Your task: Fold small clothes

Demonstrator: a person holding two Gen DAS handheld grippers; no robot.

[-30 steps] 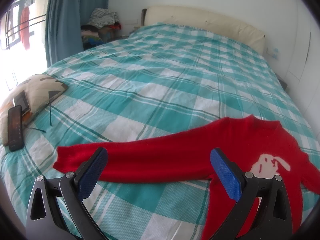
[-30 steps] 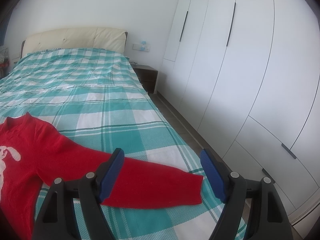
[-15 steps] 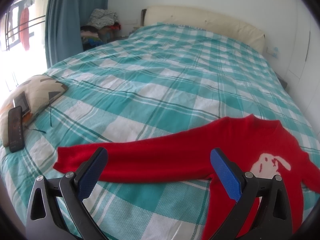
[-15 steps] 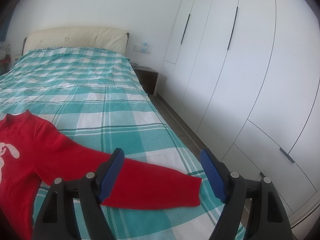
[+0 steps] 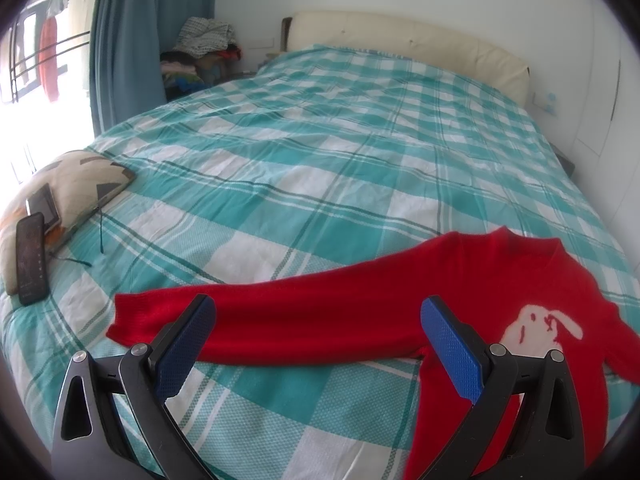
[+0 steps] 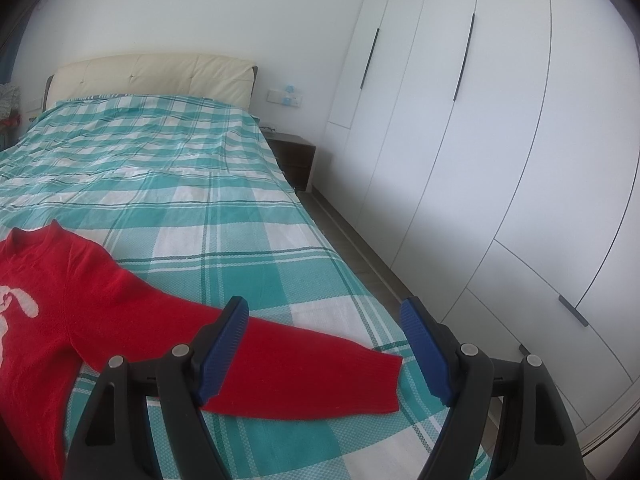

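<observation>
red sweater spread flat on green-and-white checked bedcover, both sleeves stretched out sideways, white rabbit motif on chest. left gripper: blue pads wide apart, nothing clamped, hovering above one sleeve; sleeve running crosswise just beyond and between pad tips, cuff end lying past left pad, body of sweater past right pad and partly beneath it. contact with cloth not discernible. right gripper: blue pads likewise wide apart, nothing clamped; other sleeve lying crosswise under and just beyond tips, cuff ending between pads, nearer right pad, shoulder and body stretching away past left pad toward frame edge. also listed, well away from left gripper to its left: patterned cushion at bed edge, with dark phone leaning on it. far ahead: cream padded headboard, heap of clothes beside blue curtain. to right of right gripper: white wardrobe doors; dark bedside table beyond bed corner.
</observation>
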